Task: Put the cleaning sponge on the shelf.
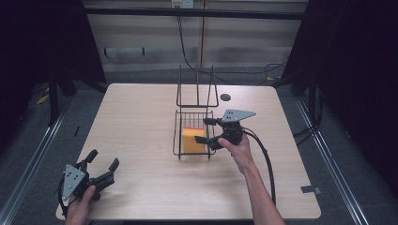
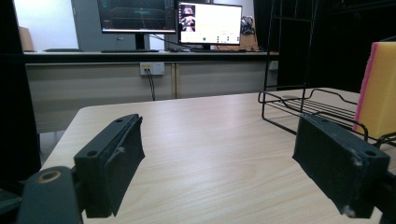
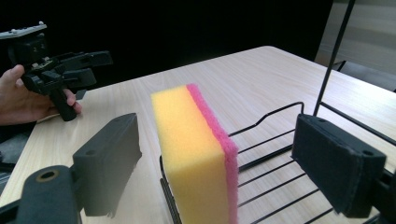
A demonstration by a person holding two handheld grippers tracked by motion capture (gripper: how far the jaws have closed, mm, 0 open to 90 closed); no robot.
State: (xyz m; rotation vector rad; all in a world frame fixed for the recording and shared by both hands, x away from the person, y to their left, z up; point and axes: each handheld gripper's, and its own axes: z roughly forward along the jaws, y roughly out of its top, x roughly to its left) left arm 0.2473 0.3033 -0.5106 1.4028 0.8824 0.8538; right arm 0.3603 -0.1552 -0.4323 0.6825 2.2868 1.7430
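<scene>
A yellow sponge (image 1: 193,139) with a pink scouring side stands on edge at the near end of a black wire rack (image 1: 177,126) in the middle of the table. My right gripper (image 1: 202,130) is open at the rack's right side, pointing left at the sponge. In the right gripper view the sponge (image 3: 191,154) stands upright between the spread jaws, touching neither, over the rack (image 3: 280,154). My left gripper (image 1: 103,158) is open and holds nothing near the table's front left corner. The left gripper view has the sponge (image 2: 380,88) and rack (image 2: 308,105) far right.
The rack's tall wire back (image 1: 197,89) rises behind its tray. A dark round grommet (image 1: 225,97) sits in the tabletop behind the rack. Bare wood (image 1: 136,122) lies left of the rack. Monitors (image 2: 168,18) stand on a desk beyond the table.
</scene>
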